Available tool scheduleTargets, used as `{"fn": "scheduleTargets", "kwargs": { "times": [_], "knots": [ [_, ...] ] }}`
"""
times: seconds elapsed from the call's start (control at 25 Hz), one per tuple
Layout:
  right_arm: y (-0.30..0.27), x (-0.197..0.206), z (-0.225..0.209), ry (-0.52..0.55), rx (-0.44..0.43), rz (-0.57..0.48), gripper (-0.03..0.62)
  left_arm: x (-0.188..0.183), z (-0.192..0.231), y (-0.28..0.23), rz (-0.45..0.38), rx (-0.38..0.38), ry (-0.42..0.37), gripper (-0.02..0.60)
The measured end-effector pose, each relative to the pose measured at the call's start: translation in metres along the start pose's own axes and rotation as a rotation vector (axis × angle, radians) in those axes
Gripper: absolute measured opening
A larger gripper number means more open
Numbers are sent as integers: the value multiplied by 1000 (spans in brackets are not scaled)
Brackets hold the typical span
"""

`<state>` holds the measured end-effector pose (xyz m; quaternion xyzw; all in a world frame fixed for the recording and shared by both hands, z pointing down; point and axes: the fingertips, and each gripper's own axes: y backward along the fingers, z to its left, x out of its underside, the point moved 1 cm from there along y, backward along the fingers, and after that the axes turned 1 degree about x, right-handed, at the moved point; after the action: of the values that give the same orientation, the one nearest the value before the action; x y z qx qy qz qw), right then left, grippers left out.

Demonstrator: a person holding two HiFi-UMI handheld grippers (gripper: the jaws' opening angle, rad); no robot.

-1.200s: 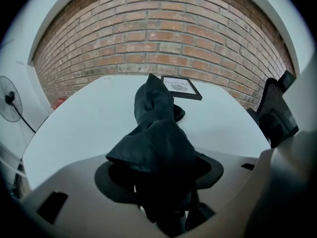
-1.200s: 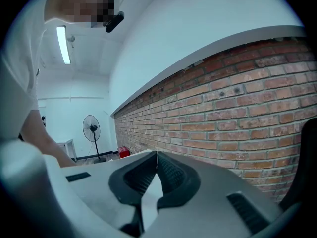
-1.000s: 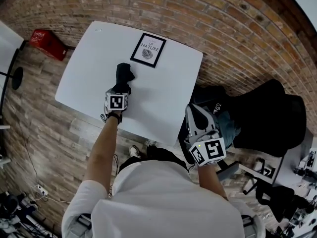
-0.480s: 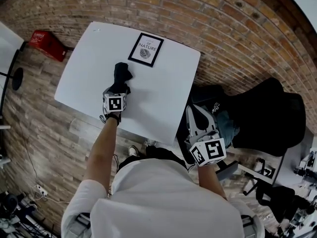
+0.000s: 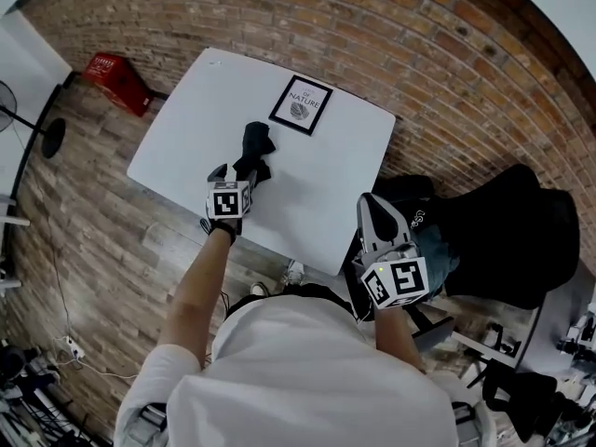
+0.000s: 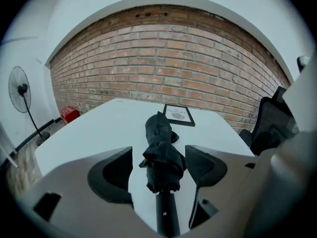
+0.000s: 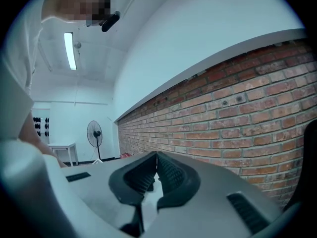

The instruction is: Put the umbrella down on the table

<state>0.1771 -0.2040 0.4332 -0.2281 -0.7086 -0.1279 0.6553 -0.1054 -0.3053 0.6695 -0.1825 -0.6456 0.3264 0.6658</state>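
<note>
umbrella: black, folded compact umbrella (image 5: 253,150) lying flat on the white table (image 5: 177,147), near the middle. Handle end is toward me at 6 o'clock, tip toward 12.
left fingers: my left gripper (image 6: 158,157) is spread as wide as it goes. The umbrella sits in the gap with daylight on both sides, and neither pad (image 6: 115,168) touches it. In the head view the left gripper (image 5: 235,173) sits just at 6 o'clock of the bundle.
right fingers: my right gripper (image 7: 154,175) is pressed together with nothing in it. In the head view the right gripper (image 5: 371,205) is off the table, past its 4 o'clock corner, and plays no part here.
neighbours: a framed print (image 5: 301,105) sits at 1 o'clock of the umbrella, near it but apart. A red crate (image 5: 116,77) is on the floor off the table's 10 o'clock corner, and a black chair (image 5: 512,222) is at 3 o'clock.
task state: reads as done, since the umbrella rests on the table with no grip on it.
weight: looks light, a one-gripper job.
stiffness: the wrapped cloth (image 6: 161,148) is soft and lumpy and would squash and shift under the pads. The handle (image 6: 167,212) looks hard and straight.
slip: I'd expect the fabric to slide over the ribs. The handle is smooth, so it wants a firm pinch.
fragility: low. The ribs could bend if squeezed hard at mid-bundle.
where to grab: if it needs moving again, take the handle at the 6 o'clock end, pads across it, not the cloth.
risk: the round bundle may roll a bit, but it's well clear of the table edge.
</note>
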Motion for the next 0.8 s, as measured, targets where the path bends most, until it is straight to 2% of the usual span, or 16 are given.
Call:
{"fn": "scheduleTargets", "kwargs": {
  "times": [0.24,0.48,0.6,0.8],
  "knots": [
    [-5,-1,36,11,-56,-4,20,-10,38,49,-88,-53,43,331],
    [-12,-18,78,38,-111,-28,20,-11,72,95,-149,-74,91,326],
    [-11,-25,87,43,-104,-32,20,-21,86,124,-218,-101,115,237],
    [-6,-27,99,67,-103,-24,20,-38,99,161,-312,-124,130,141]
  ]
}}
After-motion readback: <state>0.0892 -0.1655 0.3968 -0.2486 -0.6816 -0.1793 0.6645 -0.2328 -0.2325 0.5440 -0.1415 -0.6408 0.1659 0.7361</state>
